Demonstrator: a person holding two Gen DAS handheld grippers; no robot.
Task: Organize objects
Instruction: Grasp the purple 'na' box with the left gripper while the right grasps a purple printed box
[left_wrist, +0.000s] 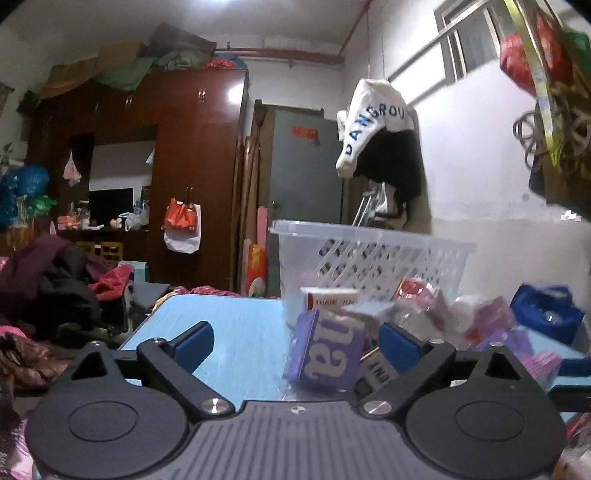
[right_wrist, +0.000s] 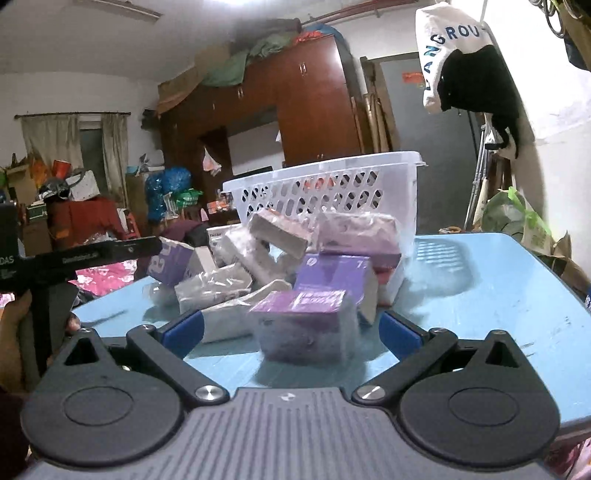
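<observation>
A pile of small boxes and plastic-wrapped packs lies on the light blue table (right_wrist: 498, 288) in front of a white slotted basket (right_wrist: 332, 184). My right gripper (right_wrist: 291, 332) is open and low over the table. A purple box in clear wrap (right_wrist: 306, 325) stands between its blue pads (right_wrist: 184, 332), touching neither. My left gripper (left_wrist: 295, 347) is open at the pile's left end. A purple box with white lettering (left_wrist: 327, 354) stands tilted between its fingers, close to the right pad (left_wrist: 397, 345) and far from the left one. The basket (left_wrist: 369, 254) rises behind it.
A hand (right_wrist: 14, 314) holds the black frame of the other tool at the left edge of the right wrist view. A blue bag (left_wrist: 546, 314) sits at the table's right. Clothes are heaped left of the table (left_wrist: 55, 288). A wardrobe (left_wrist: 192, 166) and a grey door (left_wrist: 306, 177) stand behind.
</observation>
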